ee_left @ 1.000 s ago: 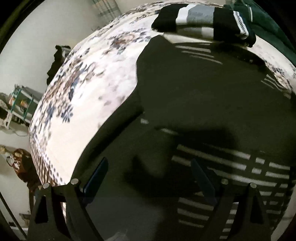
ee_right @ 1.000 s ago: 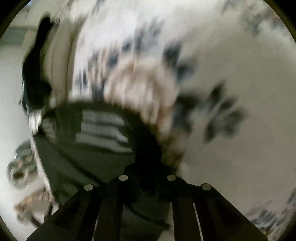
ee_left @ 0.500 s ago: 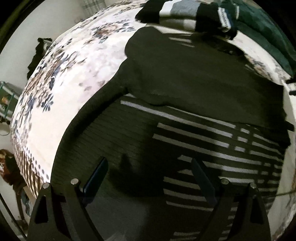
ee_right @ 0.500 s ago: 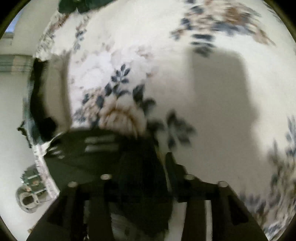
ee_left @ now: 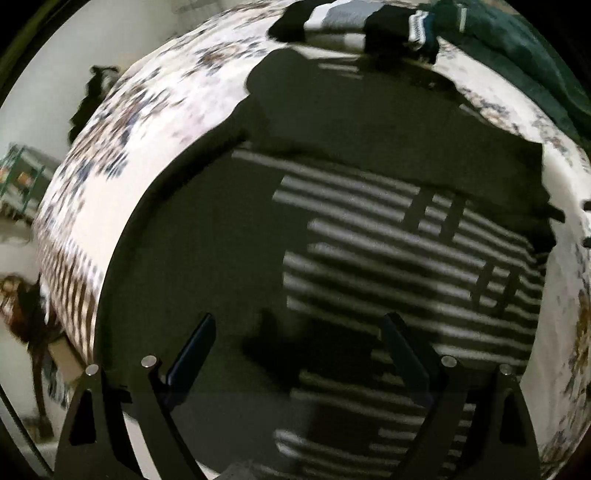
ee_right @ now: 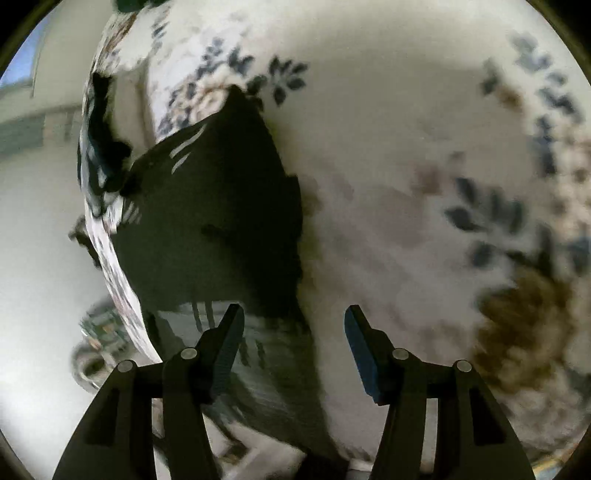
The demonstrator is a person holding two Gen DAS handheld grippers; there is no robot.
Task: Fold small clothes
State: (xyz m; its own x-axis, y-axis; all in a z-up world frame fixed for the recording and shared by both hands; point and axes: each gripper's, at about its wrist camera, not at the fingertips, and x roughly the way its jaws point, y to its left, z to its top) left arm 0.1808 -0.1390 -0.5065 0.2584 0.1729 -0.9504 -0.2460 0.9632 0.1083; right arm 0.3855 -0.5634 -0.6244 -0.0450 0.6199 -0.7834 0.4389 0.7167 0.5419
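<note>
A dark garment with white stripes [ee_left: 369, 240] lies spread on the floral bedspread [ee_left: 155, 122], its far part folded over onto the striped part. My left gripper [ee_left: 299, 343] is open and empty just above the garment's near part. In the right wrist view the same garment [ee_right: 221, 206] lies left of centre. My right gripper [ee_right: 293, 328] is open and empty over the garment's edge and the bedspread [ee_right: 406, 166].
A folded black, grey and white striped garment [ee_left: 351, 22] lies at the far edge of the bed, with dark green fabric [ee_left: 517, 55] beside it to the right. The bed's left edge [ee_left: 59, 258] drops to the floor with clutter.
My right gripper was shut on the dark garment; it has opened and let go, and the cloth now lies on the bed. The left gripper stays open over the garment.
</note>
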